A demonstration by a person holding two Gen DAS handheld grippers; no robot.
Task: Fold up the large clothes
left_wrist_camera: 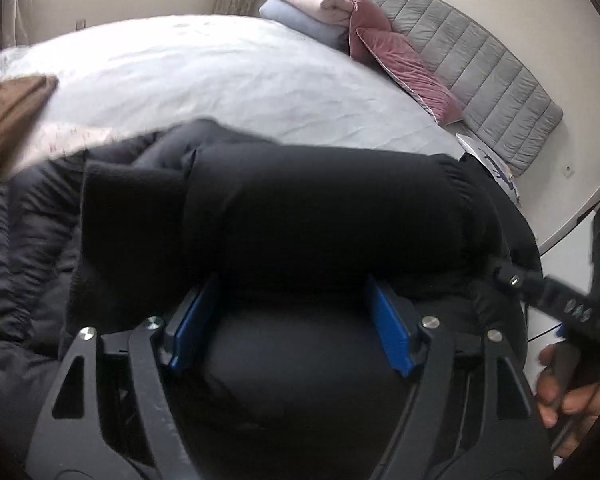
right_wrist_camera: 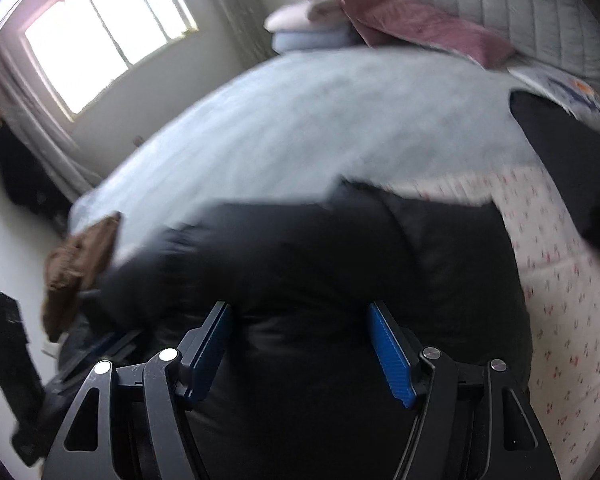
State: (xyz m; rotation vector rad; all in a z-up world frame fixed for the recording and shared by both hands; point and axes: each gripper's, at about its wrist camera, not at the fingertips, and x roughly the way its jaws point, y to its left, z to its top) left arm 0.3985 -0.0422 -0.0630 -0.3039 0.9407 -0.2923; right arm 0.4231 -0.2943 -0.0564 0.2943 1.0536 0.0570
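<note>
Looking down your left gripper, you see its two blue pads standing wide apart. The big black puffy jacket lies right under them and bulges up between them, but the pads do not squeeze it. Part of the jacket is rolled into a fat bundle just past the fingertips.

Your right gripper is wide too, with jacket cloth below and between its pads. That picture is blurry, so you cannot tell if the pads touch the cloth.

The jacket sits at the near edge of the bed, on the pale blue sheet. A brown cloth lies at the bed's left edge. At the far corner, folded pink and blue clothes are stacked beside two dark pink pillows, next to the grey padded headboard. Your right hand shows at the right edge of the left view.
</note>
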